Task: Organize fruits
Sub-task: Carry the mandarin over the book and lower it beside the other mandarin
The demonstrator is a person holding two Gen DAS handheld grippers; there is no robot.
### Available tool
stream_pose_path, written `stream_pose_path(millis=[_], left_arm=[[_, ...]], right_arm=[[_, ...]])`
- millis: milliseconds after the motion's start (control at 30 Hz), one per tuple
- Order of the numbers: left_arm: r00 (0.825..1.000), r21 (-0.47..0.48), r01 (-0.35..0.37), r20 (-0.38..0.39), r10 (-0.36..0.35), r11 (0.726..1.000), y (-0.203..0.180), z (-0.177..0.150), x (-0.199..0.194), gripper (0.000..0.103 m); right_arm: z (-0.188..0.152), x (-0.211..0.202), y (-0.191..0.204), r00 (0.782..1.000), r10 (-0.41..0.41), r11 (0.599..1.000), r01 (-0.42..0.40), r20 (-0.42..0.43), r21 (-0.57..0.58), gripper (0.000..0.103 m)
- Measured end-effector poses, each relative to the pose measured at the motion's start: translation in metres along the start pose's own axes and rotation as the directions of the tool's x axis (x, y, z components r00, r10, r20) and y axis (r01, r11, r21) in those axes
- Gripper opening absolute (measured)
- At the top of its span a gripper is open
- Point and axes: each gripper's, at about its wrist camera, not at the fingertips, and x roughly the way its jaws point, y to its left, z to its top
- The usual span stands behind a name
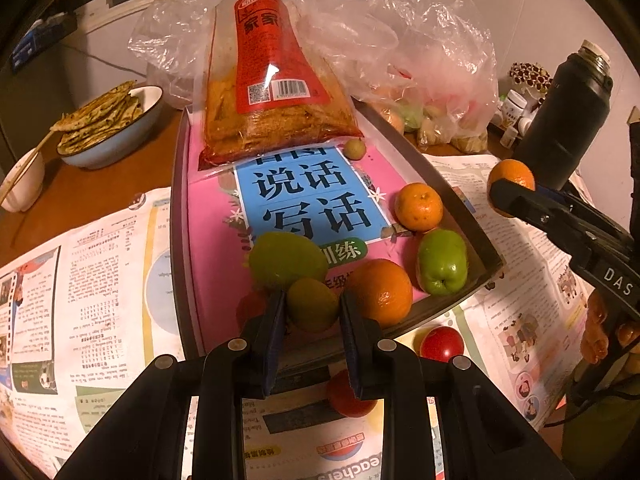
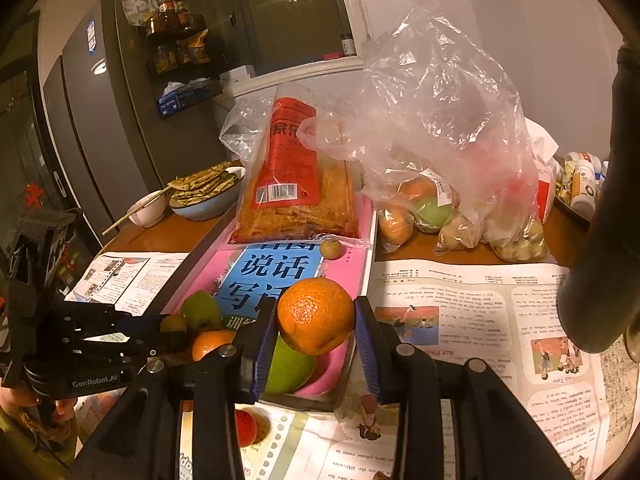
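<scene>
Nearest the left wrist camera, the left gripper is pinching a small yellow-green fruit between its pads, right at the near rim of the tray. Two red tomatoes are lying on the newspaper just outside that rim, one under the right finger and one slightly to the right. Crowding the held fruit inside the tray are a green mango on its left and an orange on its right, both touching or nearly touching it, so little open room is showing at the near edge. Beyond them a green apple is sitting against the right wall, with a mandarin just behind it.

Off to the right, the right gripper is clamping another orange above the tray's near right corner, held clear of the fruit below.

Farther in, the tray's middle is lying open, showing the pink book. A tiny round fruit is resting beside a bag of dried food, which is filling the far end. Behind it, clear plastic bags holding more fruit are piling up on the table, a dark flask is standing at the right, and a bowl of flatbreads is sitting far left.
</scene>
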Motion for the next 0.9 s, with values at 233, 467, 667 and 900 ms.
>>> stream_pose_path(millis=[233, 467, 667, 900], left_arm=[[1.0, 0.004, 0.003, -0.005, -0.003, 1.0, -0.003, -0.001, 0.003, 0.028], [1.0, -0.009, 0.018, -0.013, -0.018, 1.0, -0.001, -0.002, 0.004, 0.028], [1.0, -0.015, 0.016, -0.014, -0.017, 1.0, -0.001, -0.003, 0.004, 0.028], [1.0, -0.012, 0.017, -0.025, -0.017, 1.0, -0.001, -0.006, 0.004, 0.027]], right_arm=[[-0.002, 0.01, 0.001, 1.0, -0.005, 1.0, 0.005, -0.012, -0.006, 0.038], [-0.006, 0.012, -0.003, 1.0, -0.023, 1.0, 0.023, -0.007, 0.001, 0.038], [-0.009, 0.018, -0.002, 0.999, -0.029, 0.999, 0.029, -0.021, -0.015, 0.038], [-0.015, 0.027, -0.004, 0.998, -0.048, 0.999, 0.047, -0.042, -0.019, 0.038]])
